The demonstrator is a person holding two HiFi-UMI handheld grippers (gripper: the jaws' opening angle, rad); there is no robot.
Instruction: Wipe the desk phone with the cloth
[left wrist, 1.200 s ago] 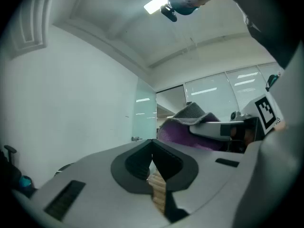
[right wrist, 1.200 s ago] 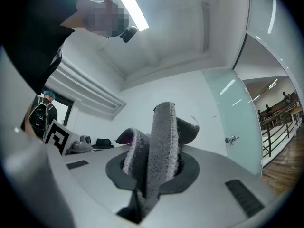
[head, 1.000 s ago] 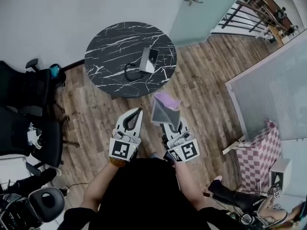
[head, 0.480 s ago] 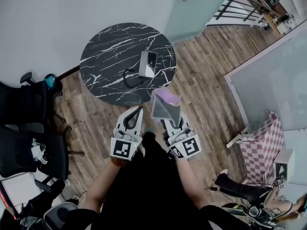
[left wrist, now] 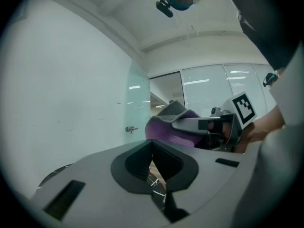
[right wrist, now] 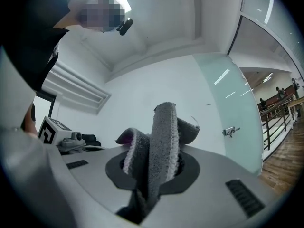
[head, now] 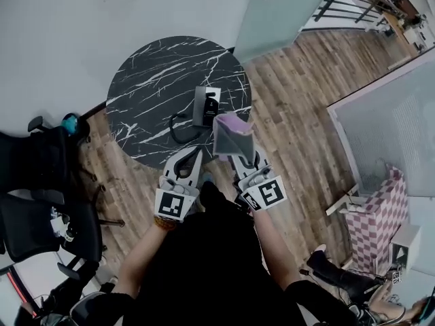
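My right gripper (head: pixel 240 160) has its jaws pinched on the cloth (head: pixel 231 138). The cloth stands up out of the jaws in loose folds, grey on one face and purple on the other, with a stitched edge. My left gripper (head: pixel 194 156) holds nothing, and its jaws are pressed together at the tips. The two grippers sit side by side, close but apart. The phone (head: pixel 206 106) lies just beyond both sets of tips, on the round black marble table (head: pixel 146 80), touched by neither the cloth nor the jaws. It is dark with a pale edge, and a black cord (head: pixel 178 123) curls off its left side.
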